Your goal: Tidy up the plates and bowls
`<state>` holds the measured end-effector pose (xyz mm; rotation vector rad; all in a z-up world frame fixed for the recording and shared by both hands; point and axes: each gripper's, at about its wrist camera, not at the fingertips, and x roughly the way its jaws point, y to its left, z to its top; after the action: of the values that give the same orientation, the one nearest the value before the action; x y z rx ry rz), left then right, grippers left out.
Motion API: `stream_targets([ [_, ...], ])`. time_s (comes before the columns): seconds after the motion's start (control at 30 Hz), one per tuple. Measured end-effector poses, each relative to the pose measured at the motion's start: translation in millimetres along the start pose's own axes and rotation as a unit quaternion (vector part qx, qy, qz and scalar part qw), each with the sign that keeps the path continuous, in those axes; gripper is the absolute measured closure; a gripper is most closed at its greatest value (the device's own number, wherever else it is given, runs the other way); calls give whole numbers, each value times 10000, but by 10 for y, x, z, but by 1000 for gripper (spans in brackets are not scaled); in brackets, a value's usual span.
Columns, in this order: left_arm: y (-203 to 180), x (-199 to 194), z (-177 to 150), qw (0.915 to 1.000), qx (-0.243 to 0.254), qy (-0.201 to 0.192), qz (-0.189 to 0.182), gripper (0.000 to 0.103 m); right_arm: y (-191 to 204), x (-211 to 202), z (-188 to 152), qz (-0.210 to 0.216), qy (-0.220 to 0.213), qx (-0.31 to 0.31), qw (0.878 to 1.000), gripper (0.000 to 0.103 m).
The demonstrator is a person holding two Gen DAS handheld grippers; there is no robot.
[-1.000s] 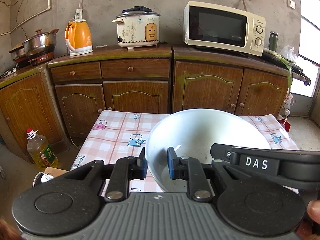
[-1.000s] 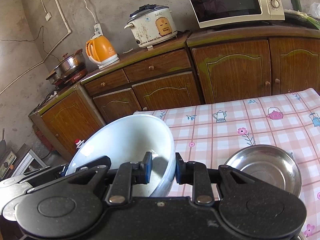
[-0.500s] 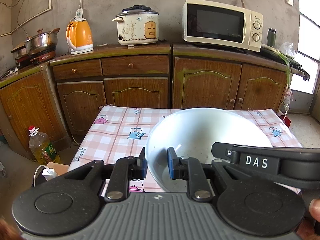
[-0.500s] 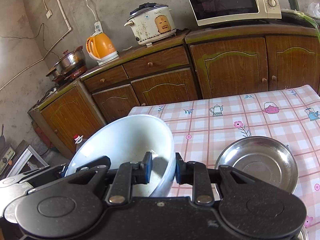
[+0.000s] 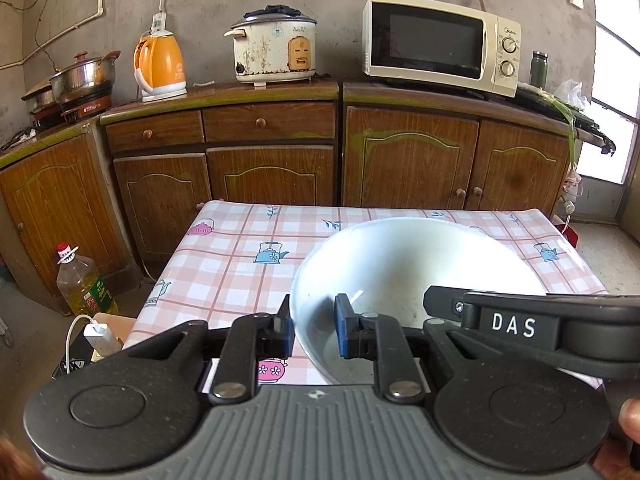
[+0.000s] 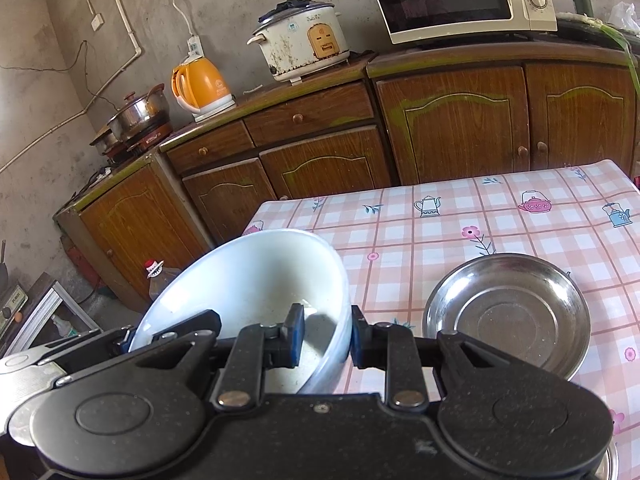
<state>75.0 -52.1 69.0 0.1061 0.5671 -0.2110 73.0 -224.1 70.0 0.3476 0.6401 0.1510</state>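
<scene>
1. Both grippers and the bowl they share have sunk a little toward the table since a second ago, and more of the tablecloth's far edge now shows beyond the bowl.
2. Nearest me, the left gripper (image 5: 310, 330) is clenched on the left side of the white bowl's (image 5: 404, 256) rim, one pad outside the wall and one inside.
3. Opposite it, the right gripper (image 6: 325, 338) clamps the bowl's right rim the same way, so the bowl hangs between the two tools, tipped slightly and seemingly just above the table's near edge.
4. My reading is that the carrying step is in hand: the big bowl is being brought down to a resting place, not yet set.
5. Next, I judge, both hands need to lower together and keep the rim level, then loosen both grips only once the base sits flat; dropping one side early could tip it.
6. Just right of the bowl, a steel bowl (image 6: 506, 314) sits on the checked tablecloth (image 5: 236, 264) toward the near right part of the table, apart from the white one.
7. Beside the table's left edge, on the floor, stands an oil bottle (image 5: 84, 284).
8. Farthest off, wooden cabinets (image 5: 272, 148) line the wall, their counter bearing an orange kettle (image 5: 160, 64), a rice cooker (image 5: 274, 48) and a microwave (image 5: 440, 44).
</scene>
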Motion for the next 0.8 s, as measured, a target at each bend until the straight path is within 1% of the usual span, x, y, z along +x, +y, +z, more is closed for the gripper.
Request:
stream_targets([
  [0.3, 4, -44, -108, 10000, -69, 37, -47, 84, 22, -38, -129, -54, 54, -55, 10000, 73],
  [0.57, -10, -74, -199, 10000, -23, 77, -55, 84, 8, -63, -246, -57, 124, -50, 9999, 73],
  [0.8, 1, -103, -249, 9999, -62, 88, -79, 84, 25, -87, -312, -87, 109, -125, 9998, 73],
])
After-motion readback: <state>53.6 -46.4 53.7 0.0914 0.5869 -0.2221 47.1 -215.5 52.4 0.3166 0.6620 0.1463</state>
